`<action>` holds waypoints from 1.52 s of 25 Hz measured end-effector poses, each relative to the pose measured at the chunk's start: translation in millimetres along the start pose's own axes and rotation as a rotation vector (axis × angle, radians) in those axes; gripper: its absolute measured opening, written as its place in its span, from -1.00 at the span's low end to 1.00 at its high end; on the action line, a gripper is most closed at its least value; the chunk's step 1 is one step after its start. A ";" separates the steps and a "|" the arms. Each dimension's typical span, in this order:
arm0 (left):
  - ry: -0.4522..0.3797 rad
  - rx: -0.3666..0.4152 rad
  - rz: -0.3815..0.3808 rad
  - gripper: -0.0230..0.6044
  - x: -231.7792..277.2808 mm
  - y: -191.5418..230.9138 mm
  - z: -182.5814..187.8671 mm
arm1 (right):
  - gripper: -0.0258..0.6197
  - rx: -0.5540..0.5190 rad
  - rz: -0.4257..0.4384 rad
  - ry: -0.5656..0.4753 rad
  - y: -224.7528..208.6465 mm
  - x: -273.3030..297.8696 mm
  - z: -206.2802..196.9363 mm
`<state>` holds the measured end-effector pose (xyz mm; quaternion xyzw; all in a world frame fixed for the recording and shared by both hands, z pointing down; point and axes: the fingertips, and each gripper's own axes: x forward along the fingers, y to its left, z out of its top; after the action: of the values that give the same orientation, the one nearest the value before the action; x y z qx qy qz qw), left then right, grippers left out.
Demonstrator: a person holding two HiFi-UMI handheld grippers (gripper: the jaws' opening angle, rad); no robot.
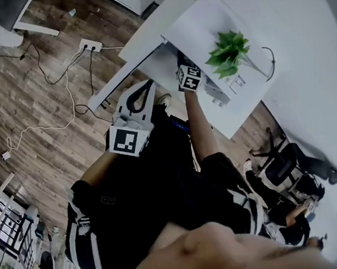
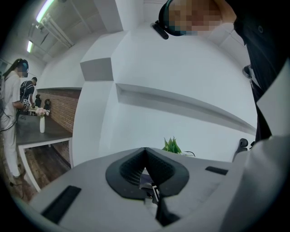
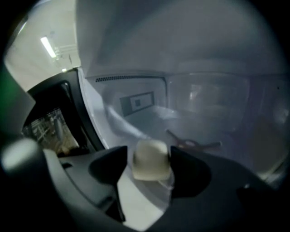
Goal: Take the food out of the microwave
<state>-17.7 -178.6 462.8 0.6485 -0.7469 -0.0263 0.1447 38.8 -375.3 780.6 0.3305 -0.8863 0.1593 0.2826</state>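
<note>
In the right gripper view a pale cream piece of food sits on the floor of the microwave cavity. My right gripper reaches into the cavity with its jaws wide, one on each side of the food; I see no pad pressing on it. The microwave's dark door stands open at the left. In the head view the right gripper's marker cube shows at the microwave's mouth, its jaws hidden. My left gripper hangs shut and empty in front of the table, away from the microwave.
A green potted plant and a cable lie on the white table beside the microwave. A power strip and cords lie on the wooden floor. An office chair stands at the right. People stand at a far counter.
</note>
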 end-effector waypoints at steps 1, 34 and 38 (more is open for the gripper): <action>0.000 0.000 0.004 -0.83 0.0 1.2 -0.1 | -0.02 0.003 -0.004 0.008 -1.0 2.6 -1.2; -0.012 0.002 0.018 -0.83 -10.4 17.4 0.9 | -0.01 0.026 -0.071 0.038 -1.3 3.6 -2.9; -0.016 0.001 0.009 -0.83 -14.3 21.4 0.8 | -0.01 0.036 -0.081 0.028 -1.3 -0.3 -4.9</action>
<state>-36.8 -161.4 464.3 0.6450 -0.7509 -0.0303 0.1385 41.8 -373.8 784.4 0.3690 -0.8652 0.1683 0.2949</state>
